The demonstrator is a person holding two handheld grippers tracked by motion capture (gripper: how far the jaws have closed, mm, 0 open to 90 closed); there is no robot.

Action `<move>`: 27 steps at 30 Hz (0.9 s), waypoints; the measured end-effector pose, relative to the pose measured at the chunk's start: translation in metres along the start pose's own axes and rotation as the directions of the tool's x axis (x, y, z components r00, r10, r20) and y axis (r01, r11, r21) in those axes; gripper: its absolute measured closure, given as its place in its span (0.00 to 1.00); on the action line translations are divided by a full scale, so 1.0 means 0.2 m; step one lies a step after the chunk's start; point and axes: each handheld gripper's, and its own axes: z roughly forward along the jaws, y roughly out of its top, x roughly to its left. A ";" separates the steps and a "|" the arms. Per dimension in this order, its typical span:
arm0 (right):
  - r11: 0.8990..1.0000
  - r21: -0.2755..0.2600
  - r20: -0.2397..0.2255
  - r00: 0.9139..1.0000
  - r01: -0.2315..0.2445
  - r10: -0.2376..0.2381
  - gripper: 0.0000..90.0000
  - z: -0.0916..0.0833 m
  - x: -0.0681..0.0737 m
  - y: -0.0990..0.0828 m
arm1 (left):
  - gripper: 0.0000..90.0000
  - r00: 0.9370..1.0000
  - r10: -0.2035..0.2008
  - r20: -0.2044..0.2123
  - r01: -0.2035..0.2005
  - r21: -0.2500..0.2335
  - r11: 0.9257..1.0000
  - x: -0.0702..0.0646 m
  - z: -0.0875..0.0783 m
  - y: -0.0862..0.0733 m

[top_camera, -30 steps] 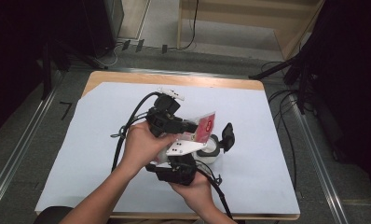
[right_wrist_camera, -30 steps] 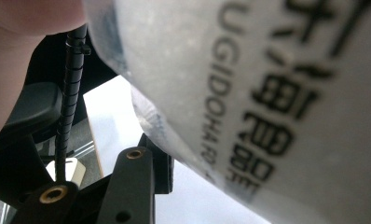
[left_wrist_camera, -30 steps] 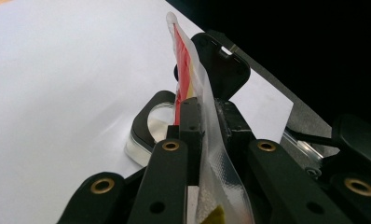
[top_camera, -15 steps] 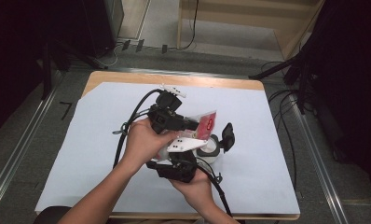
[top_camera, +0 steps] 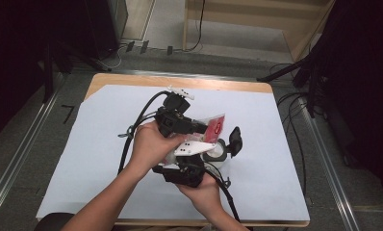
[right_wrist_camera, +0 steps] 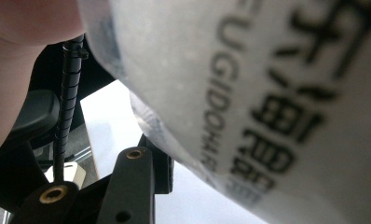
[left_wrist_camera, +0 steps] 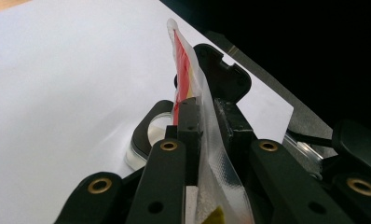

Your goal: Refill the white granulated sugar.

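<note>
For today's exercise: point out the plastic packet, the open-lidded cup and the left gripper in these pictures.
plastic packet [left_wrist_camera: 183, 70]: left gripper view, its red-printed upper edge.
open-lidded cup [top_camera: 217, 151]: high view, its round rim.
left gripper [left_wrist_camera: 203, 116]: left gripper view, between its jaw tips pinching the packet.

**Legible markings**

On the white packet [right_wrist_camera: 267, 93], in the right gripper view, we read the Latin letters "UGIDOHA" along the printed face. Beside them we see large black Chinese characters, too blurred for us to read.
</note>
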 end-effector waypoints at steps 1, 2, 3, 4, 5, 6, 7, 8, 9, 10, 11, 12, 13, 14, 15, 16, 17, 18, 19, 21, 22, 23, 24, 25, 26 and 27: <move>1.000 0.000 0.000 1.000 0.000 0.000 0.71 0.00 0.00 0.00 | 0.91 1.000 -0.001 -0.001 0.001 -0.001 1.000 0.00 0.00 0.00; 1.000 -0.001 0.000 1.000 -0.002 0.002 0.71 0.00 0.00 0.00 | 0.91 1.000 -0.001 0.001 0.001 -0.002 1.000 0.00 0.00 0.00; 1.000 -0.002 0.001 1.000 -0.005 0.005 0.71 0.00 0.00 0.00 | 0.91 1.000 0.001 0.002 -0.001 -0.003 1.000 0.00 0.00 0.00; 1.000 -0.003 0.000 1.000 -0.006 0.006 0.71 0.00 0.00 0.00 | 0.91 1.000 0.005 0.000 -0.005 -0.002 1.000 0.00 0.00 0.00; 1.000 -0.004 0.000 1.000 -0.008 0.008 0.71 0.00 0.00 0.00 | 0.91 1.000 0.004 0.000 -0.004 -0.001 1.000 -0.01 0.00 0.00; 1.000 -0.004 0.001 1.000 -0.007 0.007 0.71 0.00 0.00 0.00 | 0.91 1.000 0.003 0.000 -0.003 -0.002 1.000 -0.01 0.01 0.00; 1.000 -0.003 0.001 1.000 -0.006 0.006 0.71 0.00 0.00 0.00 | 0.91 1.000 0.005 0.002 -0.005 -0.002 1.000 -0.01 0.01 0.00; 1.000 -0.004 0.001 1.000 -0.005 0.005 0.71 0.00 0.00 0.00 | 0.91 1.000 0.006 0.002 -0.006 -0.002 1.000 -0.01 0.01 0.00; 1.000 -0.004 0.002 1.000 -0.004 0.004 0.71 0.00 0.00 0.00 | 0.91 1.000 0.005 0.003 -0.005 -0.003 1.000 -0.01 0.01 0.00; 1.000 -0.004 0.002 1.000 -0.002 0.002 0.71 0.00 0.00 0.00 | 0.91 1.000 0.004 0.002 -0.004 -0.004 1.000 -0.01 0.01 0.00; 1.000 -0.003 0.002 1.000 0.000 0.000 0.70 0.00 0.00 0.00 | 0.91 1.000 0.005 0.001 -0.005 -0.004 1.000 0.00 0.01 0.00; 1.000 -0.002 0.001 1.000 0.004 -0.004 0.70 0.00 0.00 0.00 | 0.91 1.000 0.005 0.002 -0.005 -0.004 1.000 0.00 0.01 0.00; 1.000 0.000 0.001 1.000 0.007 -0.007 0.70 0.00 0.00 0.00 | 0.91 1.000 0.005 0.003 -0.005 -0.003 1.000 0.00 0.00 0.00; 1.000 0.001 0.000 1.000 0.009 -0.009 0.70 0.00 0.00 0.00 | 0.91 1.000 0.005 0.004 -0.005 -0.002 1.000 0.00 0.00 0.00; 1.000 0.002 0.000 1.000 0.010 -0.010 0.70 0.00 0.00 0.00 | 0.91 1.000 0.005 0.004 -0.005 -0.002 1.000 0.00 0.00 0.00; 1.000 0.002 0.002 1.000 0.009 -0.009 0.70 0.00 0.00 0.00 | 0.91 1.000 0.006 0.005 -0.006 -0.002 1.000 0.00 0.00 0.00; 1.000 0.003 0.004 1.000 0.015 -0.015 0.70 0.00 0.00 0.00 | 0.91 1.000 0.006 0.005 -0.006 -0.002 1.000 0.00 0.00 0.00; 1.000 0.003 0.005 1.000 0.015 -0.015 0.70 0.00 0.00 0.00 | 0.91 1.000 0.008 0.004 -0.008 -0.002 1.000 0.00 0.00 0.00; 1.000 0.001 0.006 1.000 0.016 -0.016 0.70 0.00 0.00 0.00 | 0.91 1.000 0.010 0.002 -0.010 -0.001 1.000 0.00 0.00 0.00; 1.000 0.003 0.004 1.000 0.015 -0.015 0.70 0.00 0.00 0.00 | 0.91 1.000 0.012 0.005 -0.012 -0.001 1.000 0.00 0.00 0.00; 1.000 0.004 0.003 1.000 0.014 -0.014 0.70 0.00 0.00 0.00 | 0.91 1.000 0.012 0.003 -0.012 0.000 1.000 -0.01 0.00 0.00; 1.000 0.004 0.002 1.000 0.013 -0.013 0.71 0.00 0.00 0.00 | 0.91 1.000 0.010 -0.001 -0.010 0.000 1.000 -0.01 0.00 0.00; 1.000 0.004 0.002 1.000 0.011 -0.011 0.71 -0.01 0.00 0.00 | 0.90 1.000 0.011 -0.003 -0.011 0.000 1.000 -0.01 0.00 0.00; 1.000 0.003 0.002 1.000 0.009 -0.009 0.71 -0.01 0.00 0.00 | 0.90 1.000 0.010 -0.002 -0.010 0.000 1.000 -0.01 0.00 0.00; 1.000 0.003 0.003 1.000 0.007 -0.007 0.71 -0.01 0.00 0.00 | 0.90 1.000 0.009 0.000 -0.009 -0.001 1.000 -0.01 0.00 0.00; 1.000 0.002 0.005 1.000 0.008 -0.008 0.71 -0.01 0.00 0.00 | 0.90 1.000 0.011 -0.001 -0.011 -0.002 1.000 -0.01 0.00 0.00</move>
